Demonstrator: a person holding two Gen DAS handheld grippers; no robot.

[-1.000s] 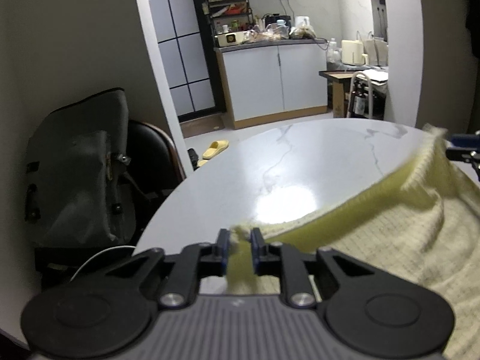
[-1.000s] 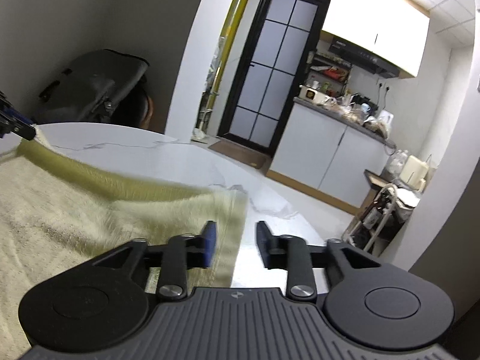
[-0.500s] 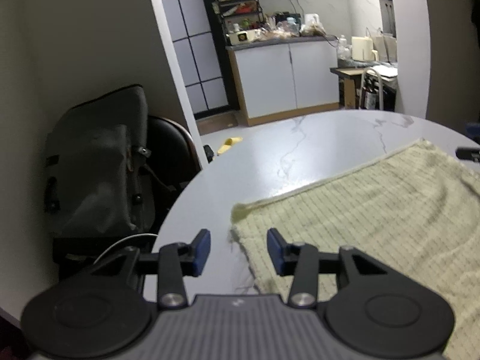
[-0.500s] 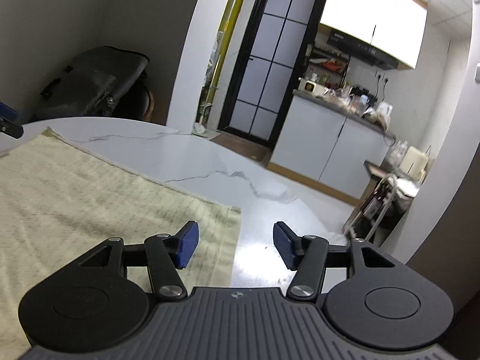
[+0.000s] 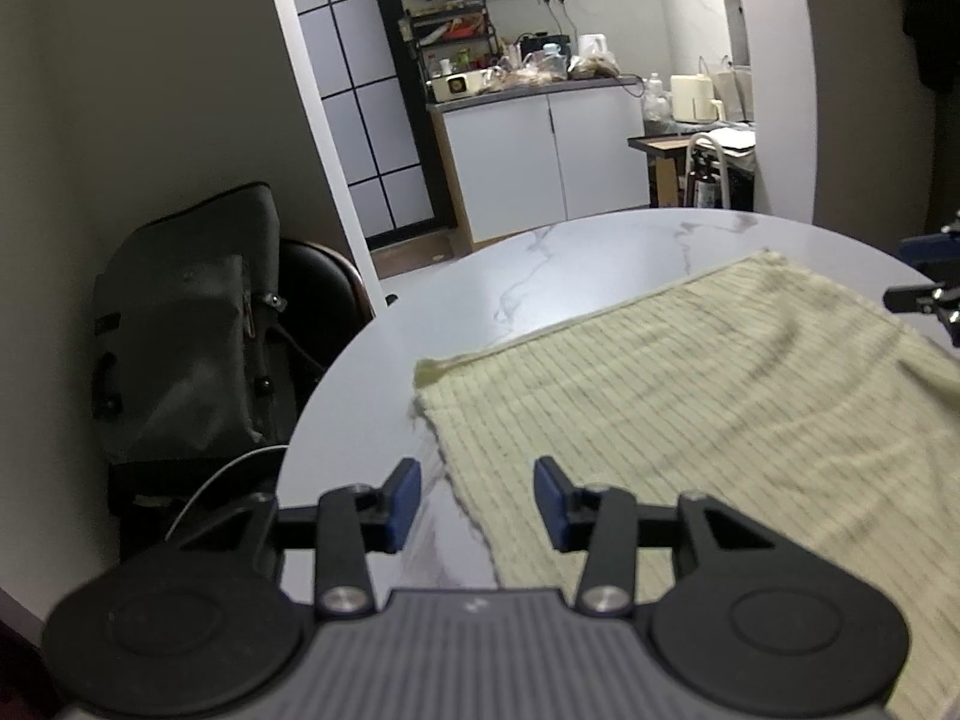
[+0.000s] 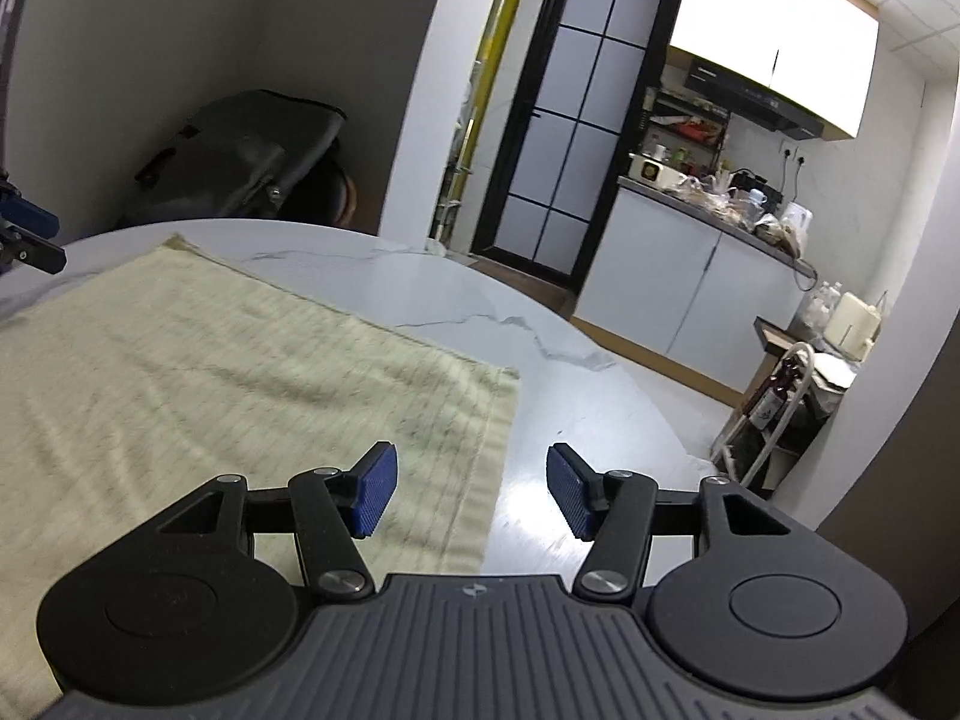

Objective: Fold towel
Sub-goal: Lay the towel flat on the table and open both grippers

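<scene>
The pale yellow towel (image 5: 690,396) is lying spread flat on the round bench (image 5: 576,264); whether any fold is in it, I cannot tell. The left gripper (image 5: 477,495) and right gripper (image 6: 471,489) are hovering wide apart, holding nothing, over its two side edges

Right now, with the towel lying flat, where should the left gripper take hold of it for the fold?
Probably the near-left corner region of the towel, along its left edge, just ahead of the open left gripper. That edge runs between the fingers and lies flat on the table, so come in low from the side, sliding one finger under the hem.
</scene>
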